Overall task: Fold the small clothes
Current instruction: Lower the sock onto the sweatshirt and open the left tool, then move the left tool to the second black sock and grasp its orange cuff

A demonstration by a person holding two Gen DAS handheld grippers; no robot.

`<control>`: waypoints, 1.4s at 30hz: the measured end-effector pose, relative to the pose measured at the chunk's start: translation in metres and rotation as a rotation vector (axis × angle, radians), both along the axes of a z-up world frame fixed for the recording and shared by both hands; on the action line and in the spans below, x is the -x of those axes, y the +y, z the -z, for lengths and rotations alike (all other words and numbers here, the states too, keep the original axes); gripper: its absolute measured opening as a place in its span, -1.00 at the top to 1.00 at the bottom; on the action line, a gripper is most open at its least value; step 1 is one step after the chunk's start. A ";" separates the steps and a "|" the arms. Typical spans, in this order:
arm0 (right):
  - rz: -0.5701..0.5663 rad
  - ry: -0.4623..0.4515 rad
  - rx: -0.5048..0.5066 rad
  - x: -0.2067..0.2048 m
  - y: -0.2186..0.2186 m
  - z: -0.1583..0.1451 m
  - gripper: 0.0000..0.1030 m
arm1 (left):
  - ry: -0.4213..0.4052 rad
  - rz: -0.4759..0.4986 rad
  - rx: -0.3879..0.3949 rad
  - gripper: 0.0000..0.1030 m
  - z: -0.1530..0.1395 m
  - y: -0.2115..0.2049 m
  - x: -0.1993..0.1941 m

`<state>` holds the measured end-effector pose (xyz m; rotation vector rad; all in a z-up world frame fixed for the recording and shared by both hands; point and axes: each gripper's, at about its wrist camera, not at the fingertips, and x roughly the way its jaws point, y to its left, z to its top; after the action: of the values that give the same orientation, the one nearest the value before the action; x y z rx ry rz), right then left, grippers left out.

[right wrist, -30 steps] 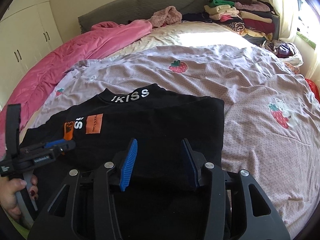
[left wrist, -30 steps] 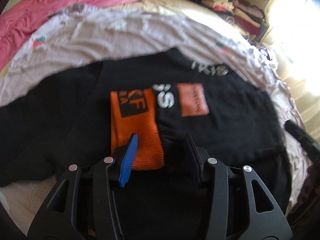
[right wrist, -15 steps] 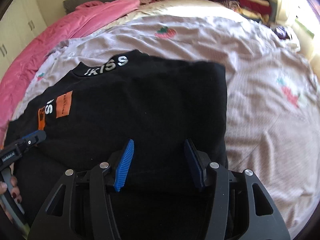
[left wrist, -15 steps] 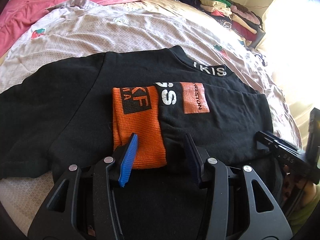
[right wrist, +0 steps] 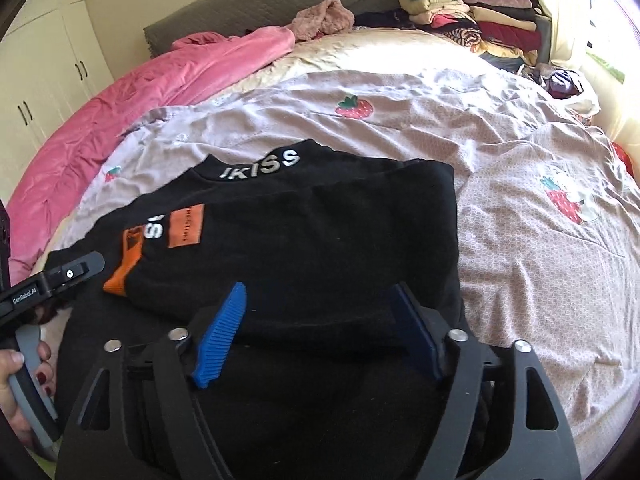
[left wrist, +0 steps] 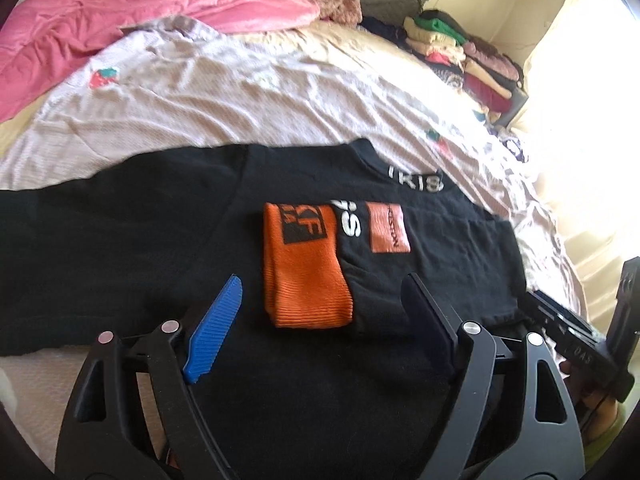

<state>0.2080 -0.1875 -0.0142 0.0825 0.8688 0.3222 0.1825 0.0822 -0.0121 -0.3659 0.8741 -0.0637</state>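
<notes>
Jaws on both our left gripper (left wrist: 320, 300) and right gripper (right wrist: 320, 308) are opening, gripping nothing, just above the black sweater (right wrist: 320, 240) on the bed (right wrist: 500, 140).

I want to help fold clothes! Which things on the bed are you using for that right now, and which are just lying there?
For the folding:
black top, partly folded
left gripper, jaws opening, nothing between them
right gripper, jaws opening, nothing gripped

Just lying about:
pink blanket
strawberry sheet
stack of folded clothes
fuzzy pink garment

Bed (right wrist: 500, 168) under black shirt (right wrist: 320, 240), pink blanket (right wrist: 160, 84)
</notes>
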 end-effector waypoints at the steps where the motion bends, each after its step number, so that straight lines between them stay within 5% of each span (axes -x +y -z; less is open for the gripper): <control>1: -0.003 -0.001 -0.011 0.003 0.002 -0.002 -0.59 | -0.007 -0.006 -0.002 -0.58 -0.003 0.003 0.002; 6: -0.015 -0.034 -0.004 0.010 0.014 -0.014 -0.68 | -0.032 -0.030 -0.011 -0.79 -0.016 0.015 0.014; 22: -0.069 -0.104 0.009 0.033 0.054 -0.041 -0.78 | -0.066 -0.088 0.001 -0.81 -0.026 0.056 0.050; 42: -0.220 -0.106 0.006 0.057 0.130 -0.044 -0.78 | -0.060 -0.371 0.068 -0.81 -0.008 0.172 0.124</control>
<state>0.1507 -0.0579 0.0295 -0.0359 0.7752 0.5251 0.0582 0.2538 -0.0046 -0.5814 0.7349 0.2382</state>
